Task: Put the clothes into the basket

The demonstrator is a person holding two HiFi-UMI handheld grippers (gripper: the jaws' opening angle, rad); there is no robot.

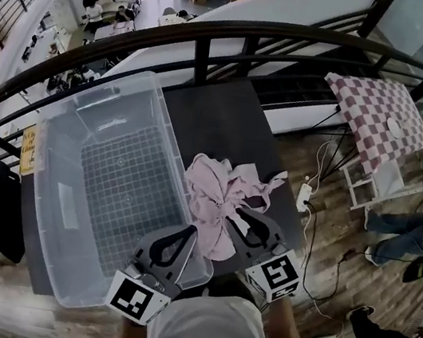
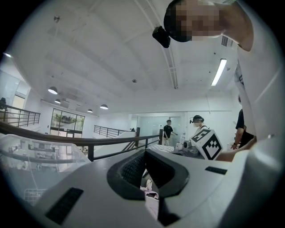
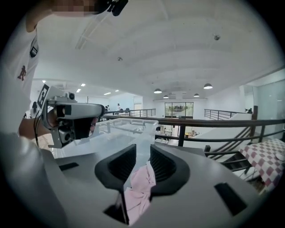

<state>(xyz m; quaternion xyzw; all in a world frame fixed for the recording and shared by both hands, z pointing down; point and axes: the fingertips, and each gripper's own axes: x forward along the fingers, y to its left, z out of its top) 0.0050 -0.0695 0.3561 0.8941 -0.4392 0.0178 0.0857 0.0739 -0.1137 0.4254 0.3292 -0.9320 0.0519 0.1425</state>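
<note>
A crumpled pink garment (image 1: 220, 190) lies on the dark table (image 1: 220, 121), right beside the clear plastic bin (image 1: 48, 176), its lower edge against the bin's rim. My right gripper (image 1: 239, 216) is at the garment's near right side. In the right gripper view its jaws (image 3: 142, 160) stand a little apart, with a fold of the pink garment (image 3: 140, 189) lying loose between them. My left gripper (image 1: 189, 231) is at the garment's near left edge, over the bin's corner. Its jaws (image 2: 144, 165) are closed to a narrow slit on a bit of pink cloth (image 2: 151, 196).
The bin (image 3: 129, 127) holds nothing. A black railing (image 1: 219, 32) curves behind the table. A checkered table (image 1: 379, 113) stands at the right, with people near it and a power strip (image 1: 304, 197) with cables on the wooden floor. The table's right edge runs close to the garment.
</note>
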